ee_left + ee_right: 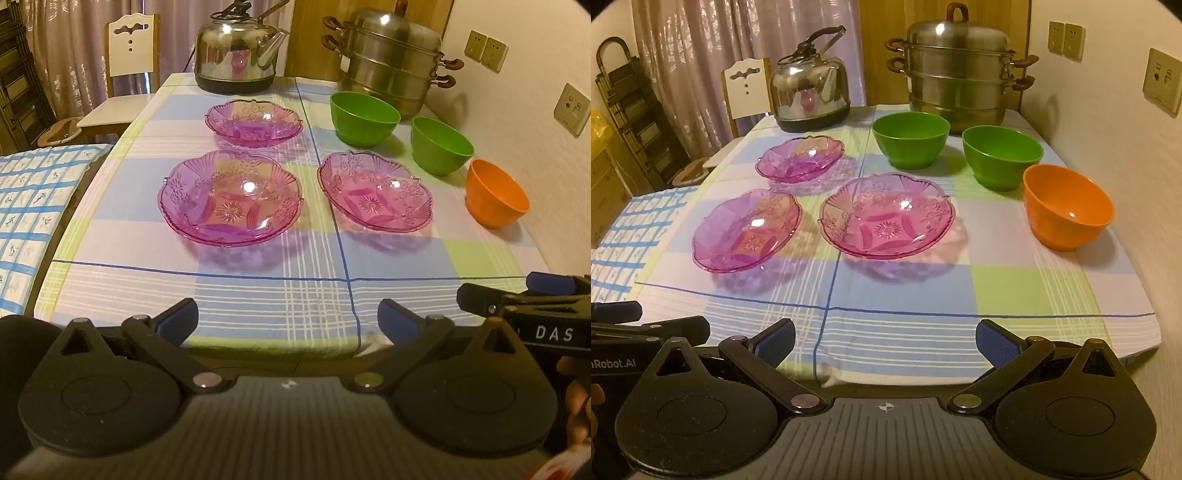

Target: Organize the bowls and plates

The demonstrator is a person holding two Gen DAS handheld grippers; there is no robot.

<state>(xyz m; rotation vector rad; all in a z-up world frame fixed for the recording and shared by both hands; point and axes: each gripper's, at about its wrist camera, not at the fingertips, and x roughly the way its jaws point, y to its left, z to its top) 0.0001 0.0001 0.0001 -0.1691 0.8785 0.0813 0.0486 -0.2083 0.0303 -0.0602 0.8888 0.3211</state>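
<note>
Fingers (177, 317) spread wide, pink plates (231, 197) well ahead, untouched

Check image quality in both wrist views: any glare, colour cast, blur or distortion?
Left wrist: warm yellowish cast, fisheye bending of the table, a glare spot on the near-left pink plate. Right wrist: same cast, slight blur at right, a highlight inside the orange bowl.

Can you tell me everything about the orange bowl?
The orange bowl is round and deep, with smooth, slightly shiny walls that look like plastic. It stands upright with its mouth open to the top, and nothing can be seen inside it. It sits on the checked tablecloth at the right side of the table, near the wall. A green bowl stands just behind it; whether they touch cannot be told. No gripper touches it.
</note>
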